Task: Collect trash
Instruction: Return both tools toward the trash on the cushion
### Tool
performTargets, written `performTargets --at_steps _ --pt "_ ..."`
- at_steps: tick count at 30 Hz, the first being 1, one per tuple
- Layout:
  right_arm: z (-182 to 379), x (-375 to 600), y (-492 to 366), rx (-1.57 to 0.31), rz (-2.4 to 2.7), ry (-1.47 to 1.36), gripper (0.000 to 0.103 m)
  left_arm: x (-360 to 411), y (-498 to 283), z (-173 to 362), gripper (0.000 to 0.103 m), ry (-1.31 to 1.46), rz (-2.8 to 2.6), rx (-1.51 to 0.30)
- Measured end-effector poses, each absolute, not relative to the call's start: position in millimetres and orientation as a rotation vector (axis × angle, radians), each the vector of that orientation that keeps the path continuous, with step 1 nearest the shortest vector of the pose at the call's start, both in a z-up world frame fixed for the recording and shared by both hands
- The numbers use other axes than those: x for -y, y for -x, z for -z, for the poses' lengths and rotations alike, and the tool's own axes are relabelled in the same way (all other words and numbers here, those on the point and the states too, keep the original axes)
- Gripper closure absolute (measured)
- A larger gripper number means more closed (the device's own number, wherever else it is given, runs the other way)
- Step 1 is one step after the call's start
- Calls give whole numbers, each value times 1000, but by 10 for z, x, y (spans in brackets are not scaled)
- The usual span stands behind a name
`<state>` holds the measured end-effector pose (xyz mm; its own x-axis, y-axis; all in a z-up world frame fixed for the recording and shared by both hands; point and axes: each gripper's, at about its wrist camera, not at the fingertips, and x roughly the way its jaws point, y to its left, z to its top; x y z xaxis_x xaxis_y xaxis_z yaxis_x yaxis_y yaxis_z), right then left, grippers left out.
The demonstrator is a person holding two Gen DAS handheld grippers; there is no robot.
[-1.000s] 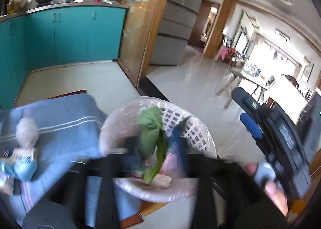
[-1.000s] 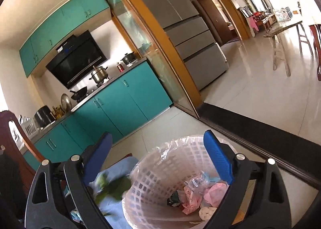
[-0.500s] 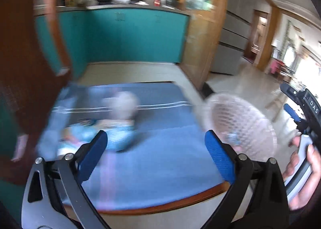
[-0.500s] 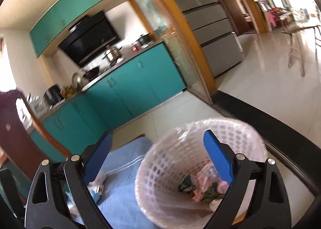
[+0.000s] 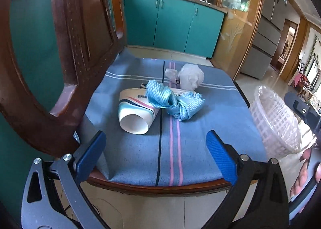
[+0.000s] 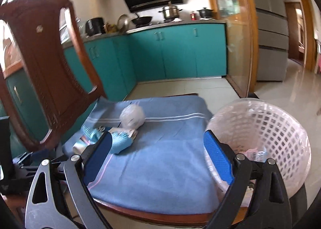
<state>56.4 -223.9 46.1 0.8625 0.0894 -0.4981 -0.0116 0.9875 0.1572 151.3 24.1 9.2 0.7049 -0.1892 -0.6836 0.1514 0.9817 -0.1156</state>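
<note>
Right wrist view: basket [image 6: 276,128] contents mostly hidden (both grippers' fingers apart, empty).

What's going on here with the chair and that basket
A person is clearing trash off a chair's blue cushion into a white basket beside it. Both tongs, left and right, are open and empty. A paper cup, a blue cloth and a crumpled plastic bag remain on the cushion.

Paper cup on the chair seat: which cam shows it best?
Left wrist. The paper cup lies on its side in mid-frame, sharp, open mouth facing the camera, with the blue cloth draped over its far end. In the right wrist view it is blurred at the seat's left edge, mostly hidden behind the claw's finger.
</note>
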Motion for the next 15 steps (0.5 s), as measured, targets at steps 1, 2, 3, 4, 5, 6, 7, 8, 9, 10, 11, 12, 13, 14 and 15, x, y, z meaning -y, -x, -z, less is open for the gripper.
performTargets --at_steps 1,2,3,4,5,6,7,8,9,10,11,12,13,14,15 --pt "-457 2214 -560 -528 -54 -144 13 -218 -1503 -95 4 50 192 -762" --pt "-451 2211 -555 -530 -54 -140 13 -184 -1500 -113 4 45 197 -758" --pt "-443 2196 -561 -534 -55 -136 13 -178 -1499 -120 4 42 201 -757" --pt "-436 2192 -561 -536 -53 -135 13 -171 -1499 -123 4 41 202 -757" --pt "-431 2186 -561 -538 -49 -133 13 -177 -1499 -124 4 43 202 -757" --pt "-428 2180 -586 -541 -47 -132 13 -178 -1501 -121 4 46 203 -760" --pt "-423 2193 -592 -544 -44 -133 13 -178 -1502 -117 4 49 204 -762" --pt "-419 2219 -599 -545 -41 -137 13 -183 -1501 -115 4 52 204 -764" --pt "-414 2230 -605 -545 -41 -141 13 -182 -1508 -110 4 53 205 -766" --pt "-413 2233 -608 -545 -40 -143 13 -179 -1508 -110 4 52 205 -767" --pt "-414 2233 -609 -546 -40 -144 13 -173 -1507 -113 4 51 205 -766" --pt "-412 2231 -610 -546 -41 -142 13 -168 -1506 -113 4 49 205 -766" --pt "-410 2228 -611 -548 -43 -139 13 -165 -1505 -108 4 47 205 -768" --pt "-404 2225 -615 -550 -44 -138 13 -160 -1507 -105 4 46 205 -770" --pt "-398 2221 -621 -555 -46 -134 13 -157 -1508 -102 4 45 204 -771"
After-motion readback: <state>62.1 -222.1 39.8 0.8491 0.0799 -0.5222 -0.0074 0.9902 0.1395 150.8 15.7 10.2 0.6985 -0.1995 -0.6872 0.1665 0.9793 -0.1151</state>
